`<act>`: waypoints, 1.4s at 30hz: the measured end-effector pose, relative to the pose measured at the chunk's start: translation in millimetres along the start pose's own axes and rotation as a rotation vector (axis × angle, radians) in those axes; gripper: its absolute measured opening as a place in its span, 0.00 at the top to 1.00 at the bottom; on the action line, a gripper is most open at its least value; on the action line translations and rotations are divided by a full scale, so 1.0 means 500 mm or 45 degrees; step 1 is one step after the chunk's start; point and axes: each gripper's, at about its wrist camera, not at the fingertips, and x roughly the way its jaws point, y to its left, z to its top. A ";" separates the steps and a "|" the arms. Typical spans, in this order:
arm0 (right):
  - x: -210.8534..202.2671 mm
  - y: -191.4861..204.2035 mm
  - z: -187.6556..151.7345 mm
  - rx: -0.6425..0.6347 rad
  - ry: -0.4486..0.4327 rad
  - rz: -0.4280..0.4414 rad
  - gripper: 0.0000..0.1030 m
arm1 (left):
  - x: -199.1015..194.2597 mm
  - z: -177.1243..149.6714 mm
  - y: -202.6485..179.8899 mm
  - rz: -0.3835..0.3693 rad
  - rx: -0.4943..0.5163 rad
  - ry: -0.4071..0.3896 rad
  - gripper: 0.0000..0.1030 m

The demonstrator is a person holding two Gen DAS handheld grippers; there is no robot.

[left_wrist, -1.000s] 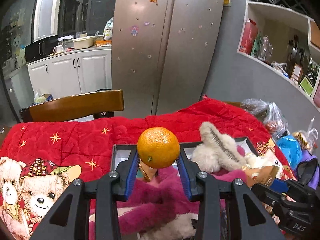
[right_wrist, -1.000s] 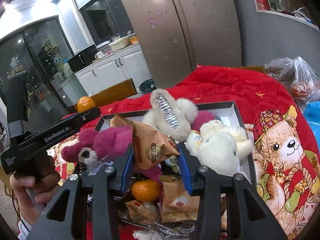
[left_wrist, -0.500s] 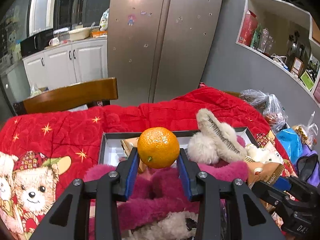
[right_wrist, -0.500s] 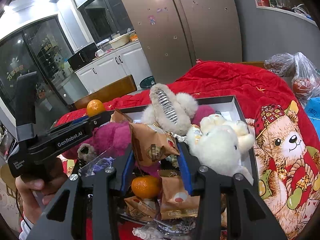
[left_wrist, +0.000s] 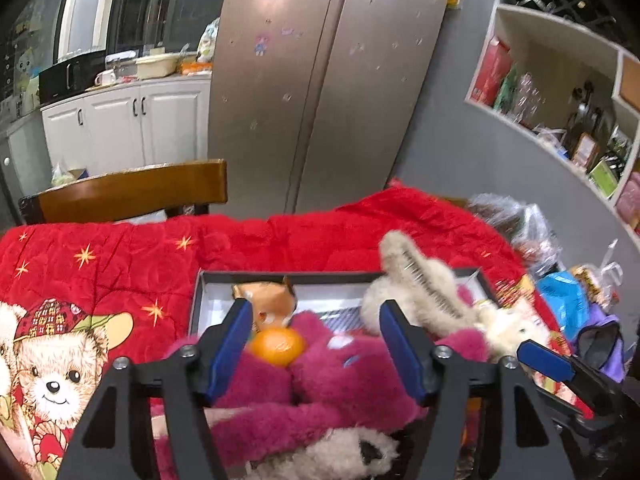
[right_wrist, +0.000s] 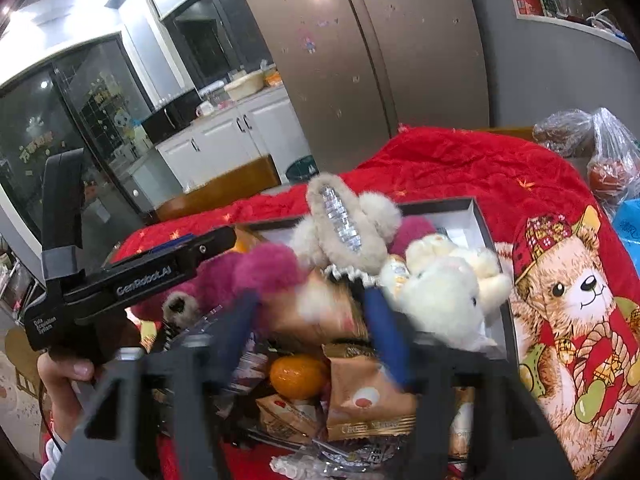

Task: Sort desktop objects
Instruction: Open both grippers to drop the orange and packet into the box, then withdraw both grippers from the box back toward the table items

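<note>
With its blue pads spread wide and nothing between them, the left tool (left_wrist: pixel 314 340) hangs over the grey box (left_wrist: pixel 280 278), and the orange (left_wrist: pixel 277 346) lies free on the magenta plush bear (left_wrist: pixel 320 384), just in front of a brown snack packet (left_wrist: pixel 268 304). By my reading, the fruit's drop into the box is done, so the left hand's step is closing out. The right tool (right_wrist: pixel 316 320) is blurred; its pads look parted, straddling a snack packet (right_wrist: pixel 320 312) without clearly pinching it, so I cannot tell whether it grips. A second orange (right_wrist: pixel 298 376) sits lower among packets, beside the white plush toy (right_wrist: pixel 444 300). Next, the left tool should lift clear and pick another loose item on the red-quilted worktop (left_wrist: pixel 120 260).
</note>
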 end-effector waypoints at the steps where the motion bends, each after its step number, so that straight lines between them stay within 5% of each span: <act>1: -0.006 -0.001 0.003 0.012 -0.017 0.016 0.16 | -0.005 0.002 -0.001 -0.012 -0.002 -0.007 0.23; 4: -0.021 -0.002 0.010 0.032 -0.048 0.010 0.05 | -0.023 0.008 -0.006 0.012 -0.001 -0.057 0.20; 8: -0.034 -0.008 0.015 0.060 -0.074 0.012 0.02 | -0.049 0.014 -0.029 0.190 0.096 -0.152 0.20; 12: -0.041 -0.006 0.020 0.055 -0.086 0.016 0.00 | -0.062 0.013 -0.044 0.259 0.172 -0.205 0.20; 25: -0.100 0.021 0.034 -0.018 -0.158 0.029 0.00 | -0.062 0.010 -0.068 0.265 0.201 -0.176 0.20; 33: -0.287 0.093 0.032 -0.160 -0.354 0.019 0.00 | -0.261 0.007 -0.082 0.274 0.192 -0.351 0.20; 42: -0.449 0.150 -0.048 -0.265 -0.564 -0.039 0.00 | -0.457 -0.078 -0.063 0.289 0.231 -0.465 0.20</act>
